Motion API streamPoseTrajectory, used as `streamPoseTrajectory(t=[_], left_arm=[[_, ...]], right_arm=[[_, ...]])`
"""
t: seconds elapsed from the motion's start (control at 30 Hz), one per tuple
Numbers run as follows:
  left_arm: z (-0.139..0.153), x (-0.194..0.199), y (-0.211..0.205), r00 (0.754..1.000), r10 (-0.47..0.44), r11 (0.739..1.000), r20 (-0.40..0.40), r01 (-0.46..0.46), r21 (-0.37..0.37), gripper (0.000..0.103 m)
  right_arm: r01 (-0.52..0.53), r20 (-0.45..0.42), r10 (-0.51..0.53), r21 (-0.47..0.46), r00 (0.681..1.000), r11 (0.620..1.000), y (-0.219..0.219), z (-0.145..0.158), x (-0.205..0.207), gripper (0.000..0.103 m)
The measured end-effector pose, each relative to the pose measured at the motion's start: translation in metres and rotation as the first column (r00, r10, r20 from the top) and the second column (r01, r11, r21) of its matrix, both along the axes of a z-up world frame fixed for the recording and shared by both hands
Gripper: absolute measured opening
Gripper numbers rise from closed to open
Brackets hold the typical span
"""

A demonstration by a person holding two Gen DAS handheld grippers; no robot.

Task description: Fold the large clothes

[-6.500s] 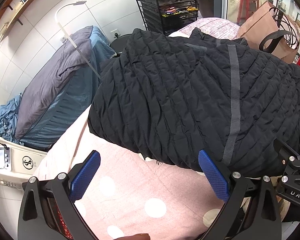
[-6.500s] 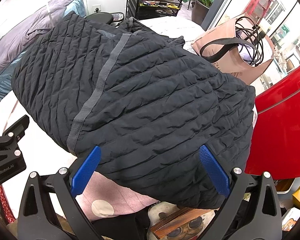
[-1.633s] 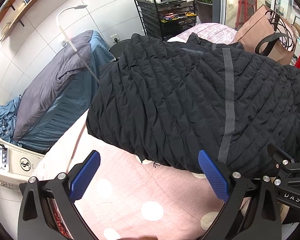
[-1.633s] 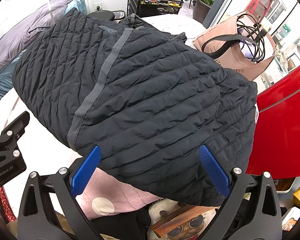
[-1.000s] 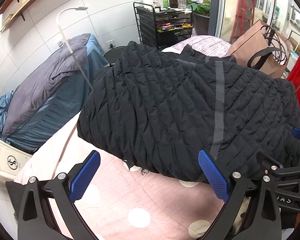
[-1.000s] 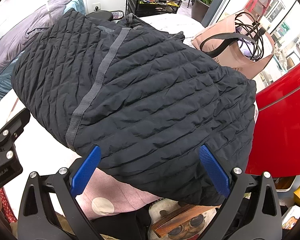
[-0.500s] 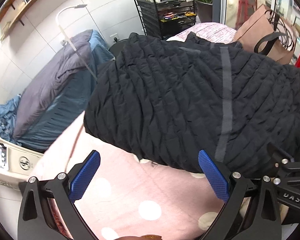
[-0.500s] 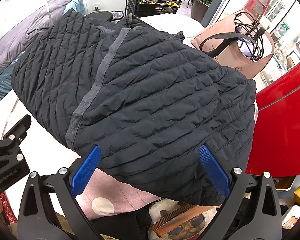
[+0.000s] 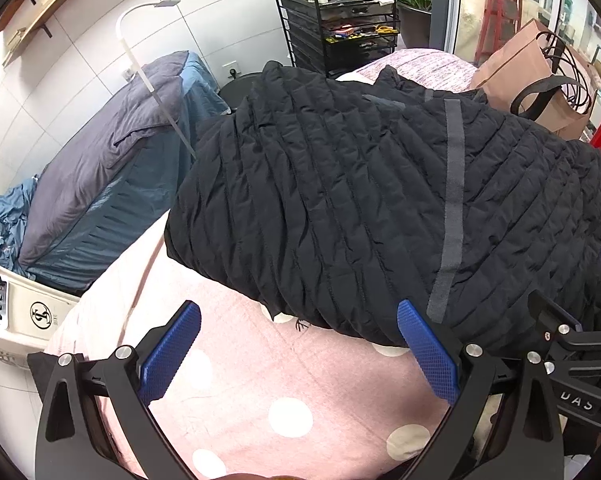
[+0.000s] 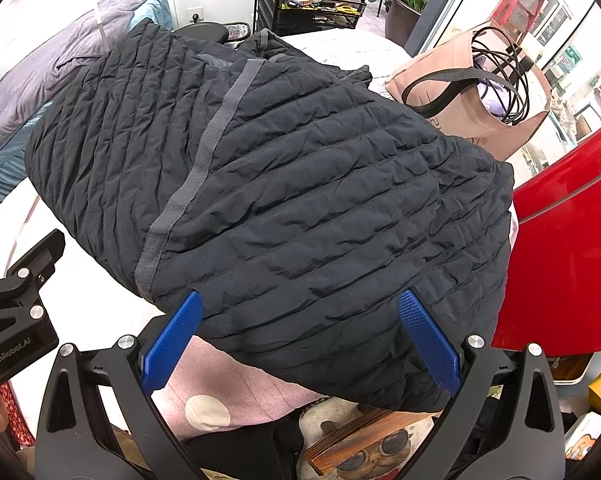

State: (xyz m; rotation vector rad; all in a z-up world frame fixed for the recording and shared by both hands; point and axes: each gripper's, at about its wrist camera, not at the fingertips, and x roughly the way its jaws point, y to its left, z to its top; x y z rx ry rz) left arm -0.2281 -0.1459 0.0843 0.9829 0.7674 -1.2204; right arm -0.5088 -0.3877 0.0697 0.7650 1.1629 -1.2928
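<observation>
Left gripper (image 9: 298, 344) and right gripper (image 10: 298, 332) both spread wide, empty, hovering side by side at near hem of black quilted puffer jacket (image 10: 292, 200). Sprawled lengthwise away over pink polka-dot blanket (image 9: 236, 396); right closer.

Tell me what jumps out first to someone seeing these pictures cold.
A big black quilted jacket with a grey stripe fills the middle, lying in a bulky heap on a pink polka-dot blanket. The left gripper and right gripper hang open at its near edge, holding nothing. Behind it to the right stands a tan tote bag, beside a bright red surface.
</observation>
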Motion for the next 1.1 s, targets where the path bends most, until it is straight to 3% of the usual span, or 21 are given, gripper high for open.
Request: streamPoseTrajectory(t=[0.27, 0.37, 0.47, 0.7, 1.1], left_arm=[[-0.0023, 0.0008, 0.0011, 0.999, -0.001, 1.0, -0.042, 0.001, 0.014, 0.097], [-0.0014, 0.0055, 0.0044, 0.991, 0.001, 1.0, -0.132, -0.003, -0.011, 0.097], [-0.0008, 0.0054, 0.0073, 0.986, 0.005, 0.999, -0.167, -0.012, -0.039, 0.097], [-0.0064, 0.0016, 0.0066, 0.985, -0.007, 0.999, -0.174, 0.0, -0.038, 0.097], [-0.0038, 0.001, 0.0084, 0.993, -0.016, 0.998, -0.115, 0.009, -0.064, 0.097]], right_arm=[[0.0, 0.0, 0.0, 0.001, 1.0, 1.0, 0.0004, -0.0002, 0.0, 0.097], [0.0, 0.0, 0.0, 0.002, 1.0, 1.0, 0.0001, 0.0, -0.0001, 0.097], [0.0, 0.001, 0.0, 0.003, 1.0, 1.0, 0.0002, -0.0001, 0.0004, 0.097], [0.011, -0.001, -0.011, 0.011, 1.0, 1.0, -0.0006, -0.0039, -0.0025, 0.097], [0.013, -0.011, -0.013, 0.009, 1.0, 1.0, 0.0006, -0.0053, -0.0034, 0.097]])
